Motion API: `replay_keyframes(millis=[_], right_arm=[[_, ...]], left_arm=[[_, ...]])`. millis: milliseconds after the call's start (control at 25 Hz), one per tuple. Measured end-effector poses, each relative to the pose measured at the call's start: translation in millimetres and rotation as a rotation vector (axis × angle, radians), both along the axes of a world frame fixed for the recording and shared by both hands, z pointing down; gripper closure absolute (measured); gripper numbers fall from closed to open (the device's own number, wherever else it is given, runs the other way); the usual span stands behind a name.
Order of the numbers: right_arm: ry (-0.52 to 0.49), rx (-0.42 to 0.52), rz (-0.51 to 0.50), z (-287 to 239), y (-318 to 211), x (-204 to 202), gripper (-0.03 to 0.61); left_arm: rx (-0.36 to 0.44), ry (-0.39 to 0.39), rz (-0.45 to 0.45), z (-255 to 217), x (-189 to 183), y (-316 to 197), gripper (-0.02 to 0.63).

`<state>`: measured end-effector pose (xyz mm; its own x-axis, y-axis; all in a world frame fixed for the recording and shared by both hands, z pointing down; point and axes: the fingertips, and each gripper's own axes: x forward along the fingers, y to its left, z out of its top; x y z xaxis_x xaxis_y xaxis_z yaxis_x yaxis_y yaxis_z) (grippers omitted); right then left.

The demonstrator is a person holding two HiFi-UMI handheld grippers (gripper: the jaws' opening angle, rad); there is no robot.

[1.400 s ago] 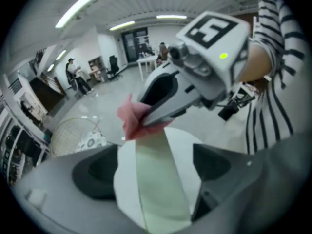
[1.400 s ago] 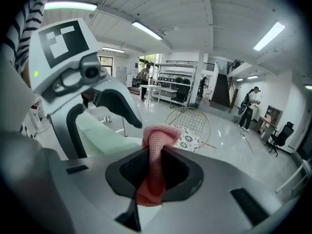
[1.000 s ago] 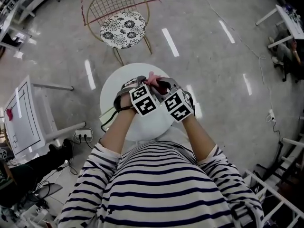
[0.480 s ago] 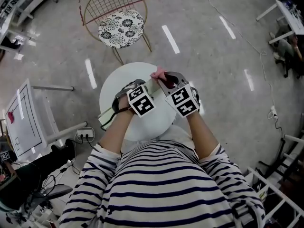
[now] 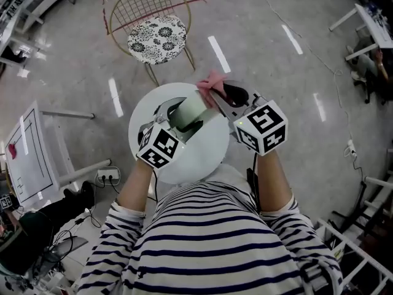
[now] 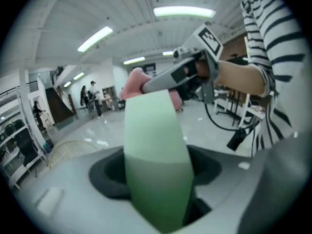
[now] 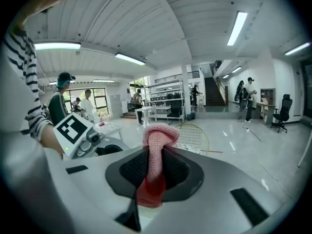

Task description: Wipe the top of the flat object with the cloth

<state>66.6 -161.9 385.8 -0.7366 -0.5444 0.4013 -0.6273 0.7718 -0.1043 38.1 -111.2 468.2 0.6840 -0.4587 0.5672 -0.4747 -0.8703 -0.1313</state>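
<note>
L gripper [image 5: 177, 110]: lifted clear of the round table [image 5: 202, 155], pointing away from the person and a bit down. Jaws have just been closing and now sit part-way in, clamped on the near end of the flat obj [image 5: 191, 108]. It's a pale green slab that fills the gap between the pads in the left gripper view.

Flat obj: held in the air above the table, not resting on it. Long axis runs away from L gripper toward the chair [image 5: 156, 35] w/ patterned cushion, broad face turned up and toward the person.

Cloth [image 5: 210, 80]: pink knit, bunched, sits at the far end of the flat obj. Touching or just off it, can't tell.

R gripper [image 5: 216, 90]: also raised, coming in from the right. Jaws narrow, pinched on the cloth. The right gripper view shows a fold standing up past the tips and a tail hanging below.

Step, as I read it: both things picked up, cloth brought to the obj's far edge, wipe itself prob not begun yet.

Next move needs: L to keep the slab steady w/ face up, R to press the cloth flat on the top and drag it along the length toward L. Light pressure only, since the obj is gripped at one end and could pivot in the pads
</note>
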Motion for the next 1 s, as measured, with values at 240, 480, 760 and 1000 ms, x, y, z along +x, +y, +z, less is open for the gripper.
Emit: replay_keyframes(millis=[240,480,760,1000], right_arm=[[-0.037,0.002,-0.093,-20,22,-37,0.522],[-0.068,-0.004,-0.117,-13,31,-54,0.522],[0.01,0.002,-0.018,22,7,-29,0.522],[0.069,-0.027,0.082,57,-19,4,0.522]], left_arm=[[0.076,0.217,-0.107,-11,-14,2,0.307],[0.102,0.26,-0.115,-13,-29,14,0.308],[0.115,0.294,-0.148,-13,-39,18,0.311],[0.106,0.318,-0.154,-13,-40,18,0.314]])
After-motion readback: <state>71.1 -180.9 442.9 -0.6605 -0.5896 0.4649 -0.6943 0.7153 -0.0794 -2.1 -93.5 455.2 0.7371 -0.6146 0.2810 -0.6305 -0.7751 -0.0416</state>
